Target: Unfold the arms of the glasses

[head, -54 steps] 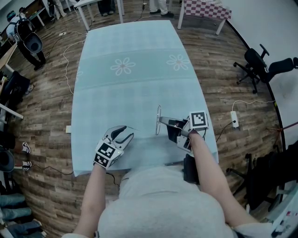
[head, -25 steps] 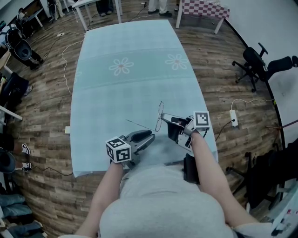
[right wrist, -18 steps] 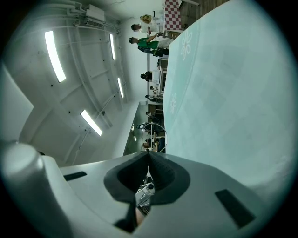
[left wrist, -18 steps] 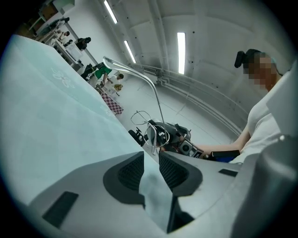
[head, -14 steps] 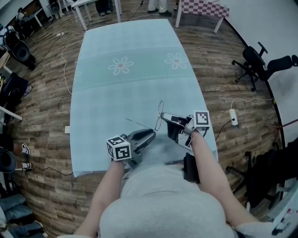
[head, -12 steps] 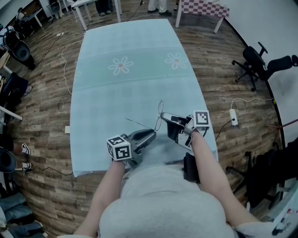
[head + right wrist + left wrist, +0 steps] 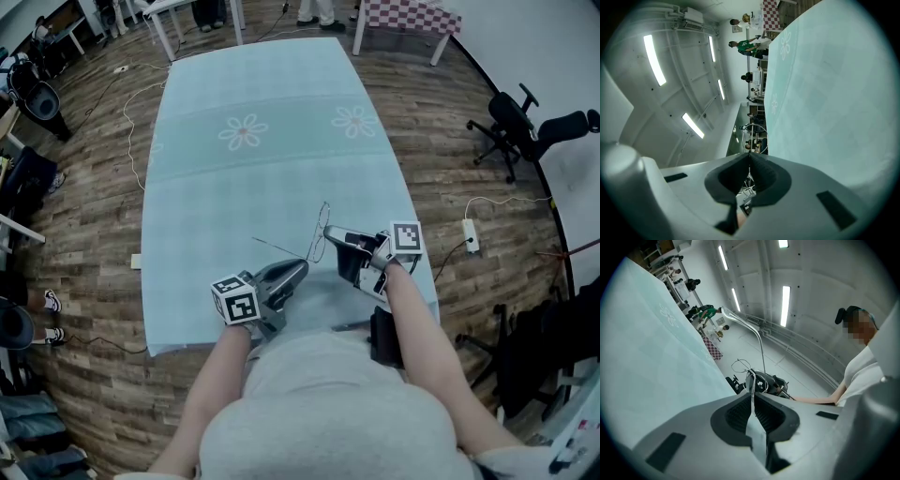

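Note:
Thin wire-framed glasses (image 7: 322, 223) hang above the near part of the pale blue tablecloth (image 7: 253, 178). My right gripper (image 7: 331, 234) is shut on the frame from the right; its pads (image 7: 749, 157) pinch a wire, with a lens rim (image 7: 757, 136) just beyond. One arm of the glasses (image 7: 277, 249) sticks out to the left. My left gripper (image 7: 302, 265) reaches in from the lower left with its jaws closing, and its tips (image 7: 751, 392) pinch a thin wire of the glasses. In the left gripper view, the long arm (image 7: 760, 338) curves up beyond them, in front of the right gripper (image 7: 767, 383).
The table's near edge (image 7: 187, 345) lies just below the left hand. A black office chair (image 7: 520, 131), a power strip (image 7: 471, 240) and cables lie on the wood floor to the right. A checkered table (image 7: 417, 17) stands at the far end. People stand at the far left.
The left gripper came up from the table's near left to the glasses, and its jaws have closed on a wire. One arm swung out to the left. The right gripper has stayed put.

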